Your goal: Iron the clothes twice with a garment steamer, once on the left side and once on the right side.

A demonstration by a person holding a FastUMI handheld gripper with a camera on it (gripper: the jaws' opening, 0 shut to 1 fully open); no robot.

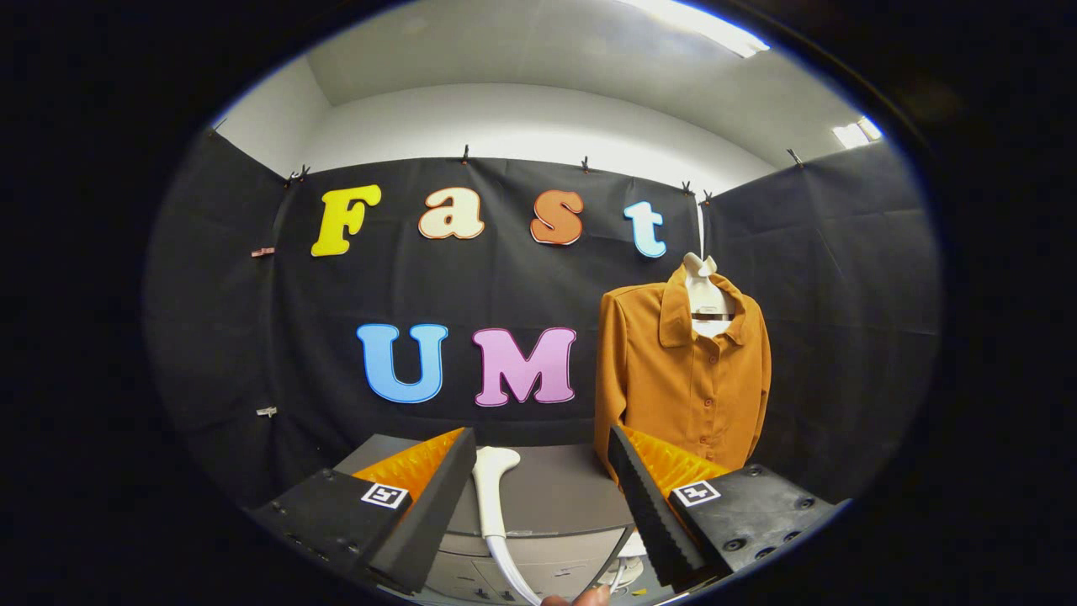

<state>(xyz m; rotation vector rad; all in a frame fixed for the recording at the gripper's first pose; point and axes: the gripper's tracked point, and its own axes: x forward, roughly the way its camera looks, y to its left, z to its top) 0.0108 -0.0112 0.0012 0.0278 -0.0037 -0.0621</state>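
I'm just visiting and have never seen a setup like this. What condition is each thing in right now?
tongs: open, gripping nothing
steamer: lying on the cabinet, between the tongs, not held
shirt: hanging on a hanger, buttoned, beyond the right finger
cabinet: just ahead, steamer on top

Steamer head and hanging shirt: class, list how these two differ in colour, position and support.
Colour: the steamer head is white, while the shirt is orange-brown. Position: the steamer head stands between the fingers of the open claw, while the shirt lies beyond the right finger. Support: the steamer head rises above the grey unit, while the shirt hangs on a hanger against the black cloth wall. Both are upright.
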